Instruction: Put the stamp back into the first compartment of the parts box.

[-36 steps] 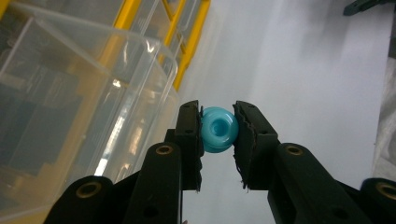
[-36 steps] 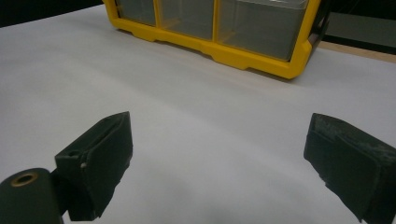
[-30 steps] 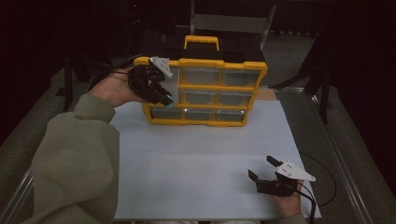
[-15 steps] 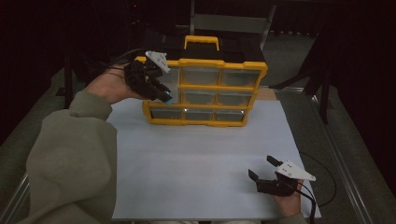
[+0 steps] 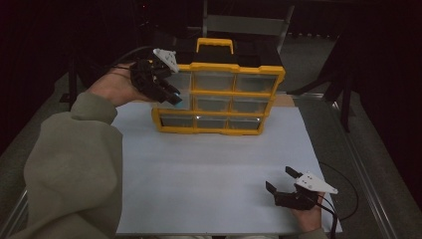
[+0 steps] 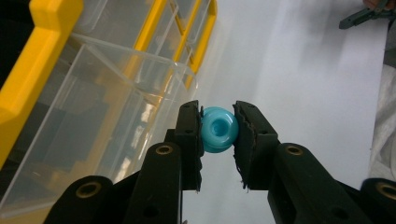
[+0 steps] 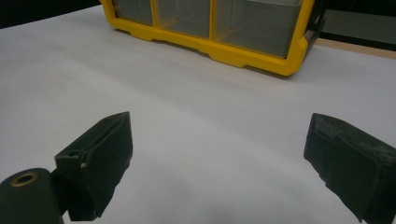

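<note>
The white table top [image 5: 209, 174] carried a yellow organizer box [image 5: 219, 94] standing upright near its far edge, w/ clear drawers in rows and a handle on top. One clear drawer [image 6: 93, 121] at the box's left side was pulled out, seen close beside the left gripper's jaws. The left gripper [image 5: 169, 92] hung in front of the box's upper left corner, clenched on a small blue ring-shaped piece [image 6: 218, 129]; both pads pressed on its sides, so the piece was in the air, just beside the open drawer and not yet inside it. The right gripper [image 5: 281, 181] was well apart, near the front right of the table, jaws spread wide w/ nothing between them.

Judgement: the pick-up seemed done and the drawer was already open. What was left, prob., was to bring the piece over the drawer, release it there, and maybe push the drawer back in
</note>
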Demonstrator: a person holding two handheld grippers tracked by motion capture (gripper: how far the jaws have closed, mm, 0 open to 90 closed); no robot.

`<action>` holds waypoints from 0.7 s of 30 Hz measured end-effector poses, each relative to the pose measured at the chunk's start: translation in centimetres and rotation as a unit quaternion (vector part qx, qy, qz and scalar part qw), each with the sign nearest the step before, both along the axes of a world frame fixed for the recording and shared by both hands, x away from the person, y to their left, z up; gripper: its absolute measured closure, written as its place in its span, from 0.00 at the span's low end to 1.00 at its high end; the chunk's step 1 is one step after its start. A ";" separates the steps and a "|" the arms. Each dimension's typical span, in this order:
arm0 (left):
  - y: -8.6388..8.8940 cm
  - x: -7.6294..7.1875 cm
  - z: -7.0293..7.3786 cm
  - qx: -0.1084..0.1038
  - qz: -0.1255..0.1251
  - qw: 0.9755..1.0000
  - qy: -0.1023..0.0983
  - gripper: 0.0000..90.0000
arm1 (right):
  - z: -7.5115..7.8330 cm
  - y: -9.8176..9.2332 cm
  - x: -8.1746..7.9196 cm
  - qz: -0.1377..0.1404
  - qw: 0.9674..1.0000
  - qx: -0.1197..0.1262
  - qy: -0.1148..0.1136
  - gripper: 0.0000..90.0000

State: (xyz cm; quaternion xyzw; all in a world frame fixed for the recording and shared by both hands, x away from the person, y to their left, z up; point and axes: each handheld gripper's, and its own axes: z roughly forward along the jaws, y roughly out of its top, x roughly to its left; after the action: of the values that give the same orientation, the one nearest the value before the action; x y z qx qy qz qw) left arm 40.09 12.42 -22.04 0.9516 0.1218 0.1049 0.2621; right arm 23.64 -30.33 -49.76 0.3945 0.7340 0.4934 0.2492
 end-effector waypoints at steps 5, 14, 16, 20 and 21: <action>0.3 0.3 0.0 -0.002 0.009 1.000 0.001 0.81 | 0.0 0.0 0.0 0.000 1.000 0.000 0.001 0.09; 0.6 0.1 0.9 -0.006 0.008 1.000 -0.001 0.81 | 0.0 0.0 0.0 -0.001 1.000 0.002 0.001 0.09; 0.8 0.0 1.2 -0.012 0.008 1.000 -0.003 0.81 | 0.0 -0.1 0.0 -0.001 1.000 0.002 0.002 0.09; 0.9 -0.1 1.9 -0.015 0.012 1.000 -0.011 0.81 | 0.0 -0.1 -0.1 -0.002 1.000 0.003 0.002 0.09; 0.9 -0.1 1.9 -0.015 0.012 1.000 -0.011 0.81 | 0.0 -0.1 -0.1 -0.002 1.000 0.003 0.002 0.09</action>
State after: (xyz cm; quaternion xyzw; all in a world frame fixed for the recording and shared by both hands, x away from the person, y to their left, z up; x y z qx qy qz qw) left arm 40.01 13.35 -20.18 0.9446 0.1321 0.1171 0.2766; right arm 23.58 -30.42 -49.75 0.3975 0.7322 0.4944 0.2478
